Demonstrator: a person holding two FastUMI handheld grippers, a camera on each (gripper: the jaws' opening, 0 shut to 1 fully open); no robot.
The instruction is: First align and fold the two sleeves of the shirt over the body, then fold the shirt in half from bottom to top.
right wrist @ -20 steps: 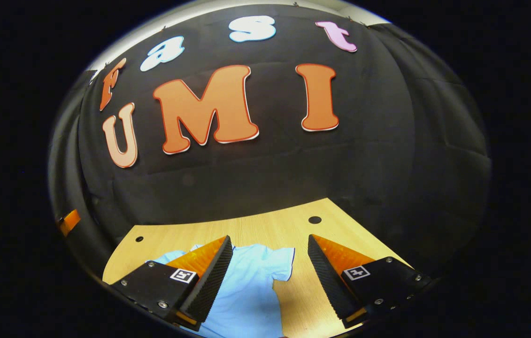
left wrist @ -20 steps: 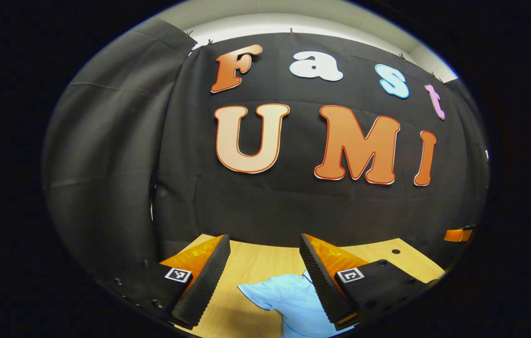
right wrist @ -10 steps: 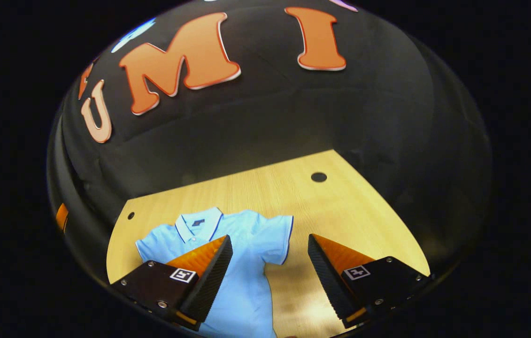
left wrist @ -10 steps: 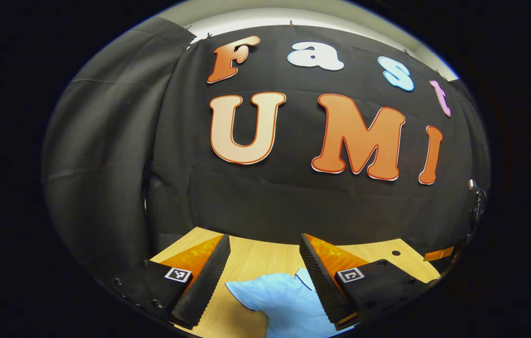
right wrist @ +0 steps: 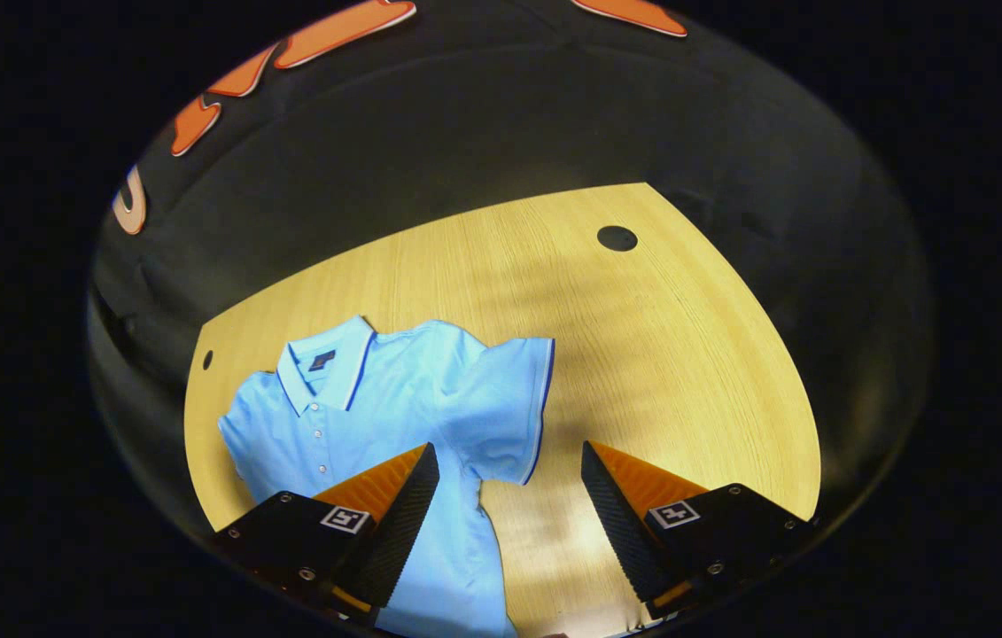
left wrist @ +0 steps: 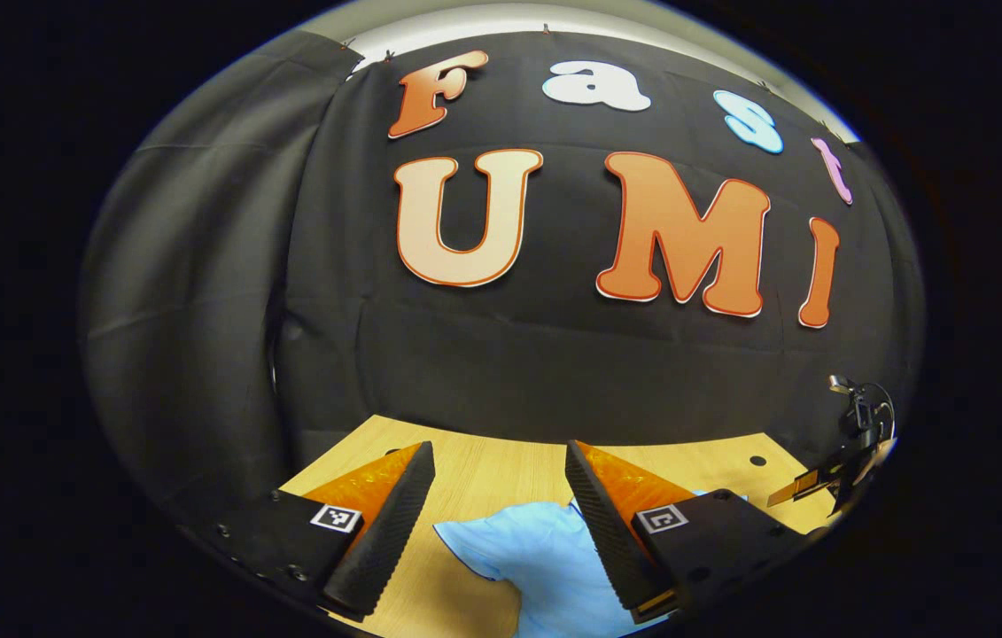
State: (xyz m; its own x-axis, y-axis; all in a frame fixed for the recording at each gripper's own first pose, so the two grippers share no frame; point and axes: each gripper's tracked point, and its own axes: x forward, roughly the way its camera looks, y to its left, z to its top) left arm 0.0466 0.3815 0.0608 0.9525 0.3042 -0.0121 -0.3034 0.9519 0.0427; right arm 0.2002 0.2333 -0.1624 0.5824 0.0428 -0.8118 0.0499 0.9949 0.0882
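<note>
Right gripper view: one shirt, two claws (both apart), above table.

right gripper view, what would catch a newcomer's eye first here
The light blue polo shirt stands out first, lying flat and unfolded on the pale wooden table, collar toward the booth wall and a short sleeve spread to the side. Next come the right gripper's two fingers, open above the shirt's edge and gripping nothing.

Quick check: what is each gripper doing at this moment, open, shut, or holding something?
Left gripper: open, holding nothing, above the light blue polo shirt.
Right gripper: open, holding nothing, above the shirt's sleeve.
</note>
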